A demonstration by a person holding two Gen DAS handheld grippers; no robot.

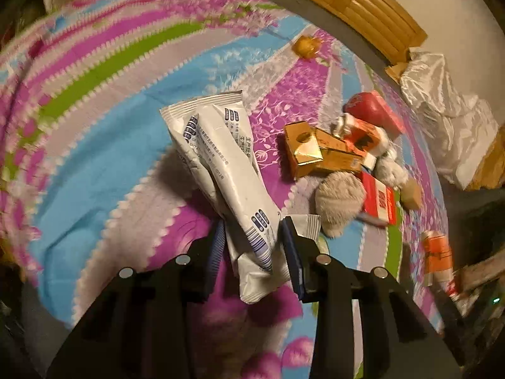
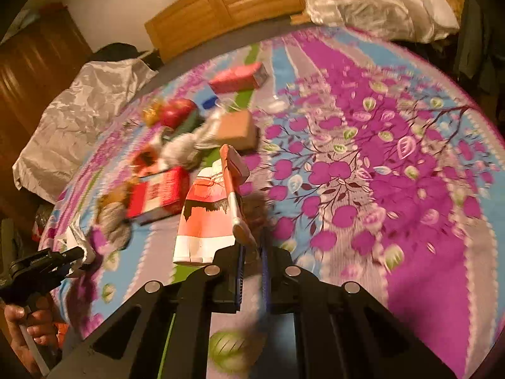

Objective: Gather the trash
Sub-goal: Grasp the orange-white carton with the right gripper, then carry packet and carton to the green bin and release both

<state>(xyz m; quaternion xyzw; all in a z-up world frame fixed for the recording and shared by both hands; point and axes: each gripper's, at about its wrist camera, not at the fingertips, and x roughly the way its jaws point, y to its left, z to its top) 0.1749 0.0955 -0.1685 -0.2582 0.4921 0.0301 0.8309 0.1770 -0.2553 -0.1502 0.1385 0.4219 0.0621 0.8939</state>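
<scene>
White foil wrappers [image 1: 227,170] are pinched between the left gripper [image 1: 252,240] jaws, held up over the flowery bedspread [image 1: 94,158]. Right gripper [image 2: 251,252] has its jaws clamped on an orange-and-white carton [image 2: 208,214], lifted just beside the pile of boxes [image 2: 161,189].

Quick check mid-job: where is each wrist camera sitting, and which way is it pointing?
Left wrist: on the left gripper, looking along its fingers across the bedspread; fingers shut on white wrappers.
Right wrist: on the right gripper, facing the headboard; fingers pinch an orange carton; left gripper and hand show.
Shared: red box.
</scene>
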